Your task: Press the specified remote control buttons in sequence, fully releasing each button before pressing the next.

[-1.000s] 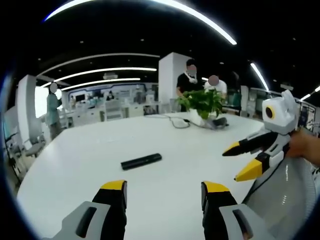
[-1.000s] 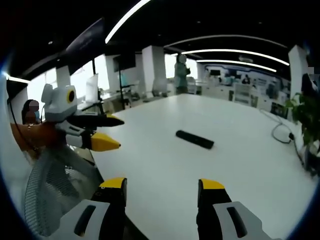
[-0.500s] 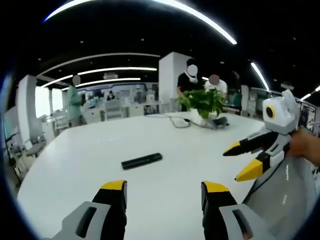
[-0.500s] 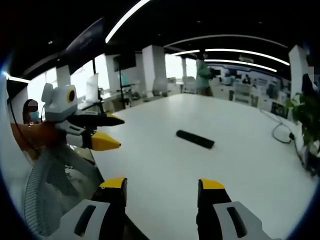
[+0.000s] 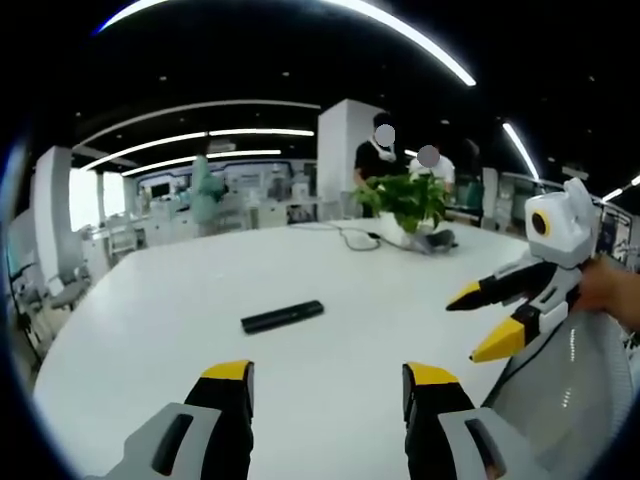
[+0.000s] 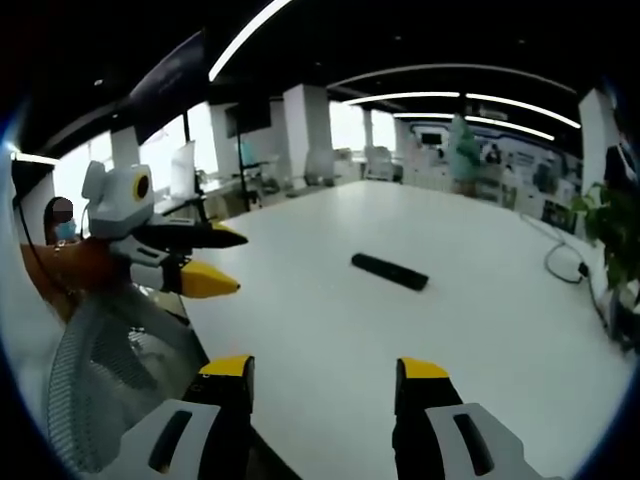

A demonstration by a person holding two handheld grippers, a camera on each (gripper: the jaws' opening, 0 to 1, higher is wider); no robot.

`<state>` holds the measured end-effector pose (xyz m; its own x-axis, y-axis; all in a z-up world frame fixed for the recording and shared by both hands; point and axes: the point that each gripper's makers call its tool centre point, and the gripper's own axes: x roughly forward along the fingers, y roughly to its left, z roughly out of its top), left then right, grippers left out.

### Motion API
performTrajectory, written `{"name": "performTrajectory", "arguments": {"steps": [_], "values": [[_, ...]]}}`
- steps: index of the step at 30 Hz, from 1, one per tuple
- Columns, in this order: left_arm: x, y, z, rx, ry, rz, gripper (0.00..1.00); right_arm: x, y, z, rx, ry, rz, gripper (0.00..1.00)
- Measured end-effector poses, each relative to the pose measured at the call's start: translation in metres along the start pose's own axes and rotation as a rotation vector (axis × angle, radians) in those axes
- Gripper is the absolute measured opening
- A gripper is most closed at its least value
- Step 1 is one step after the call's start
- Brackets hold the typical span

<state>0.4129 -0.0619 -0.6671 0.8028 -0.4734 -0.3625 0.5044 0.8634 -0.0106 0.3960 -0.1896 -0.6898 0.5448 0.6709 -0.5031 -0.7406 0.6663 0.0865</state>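
A black remote control [image 5: 283,316] lies flat on a large white table [image 5: 150,330], out toward the middle of the bare top and well apart from both tools. In the left gripper view the left gripper [image 5: 327,385] hovers at the near edge of the table with its yellow-tipped jaws spread wide and nothing between them. The right gripper [image 5: 490,318] comes into that view from the right – its two yellow-tipped jaws parted and empty, pointing toward the remote without reaching it – with a person's hand [image 5: 612,295] behind it. At the far side of the table stands a potted plant [image 5: 405,205] with a cable [image 5: 352,239] trailing beside it, and two people stand behind the plant.

In the right gripper view the remote control [image 6: 389,271] lies ahead on the table [image 6: 330,330], the right gripper [image 6: 323,381] held open above the near edge, and the left gripper [image 6: 222,262] enters from the left, jaws apart, over a mesh chair back [image 6: 110,370]
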Motion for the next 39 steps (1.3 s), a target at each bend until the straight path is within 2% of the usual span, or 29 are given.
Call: {"name": "performTrajectory", "arguments": {"steps": [14, 22, 30, 39], "values": [[0.002, 0.001, 0.009, -0.030, -0.007, -0.022, 0.61, -0.005, -0.010, 0.020, -0.024, -0.015, -0.022, 0.52], [0.004, 0.011, 0.015, -0.013, -0.007, -0.006, 0.61, -0.003, -0.018, 0.029, -0.037, -0.023, -0.033, 0.51], [0.010, 0.020, 0.019, 0.017, 0.000, -0.016, 0.61, -0.001, -0.026, 0.035, -0.044, -0.029, -0.038, 0.51], [0.021, 0.040, 0.026, 0.054, 0.008, -0.016, 0.61, 0.003, -0.040, 0.046, -0.068, -0.029, -0.044, 0.51]]}}
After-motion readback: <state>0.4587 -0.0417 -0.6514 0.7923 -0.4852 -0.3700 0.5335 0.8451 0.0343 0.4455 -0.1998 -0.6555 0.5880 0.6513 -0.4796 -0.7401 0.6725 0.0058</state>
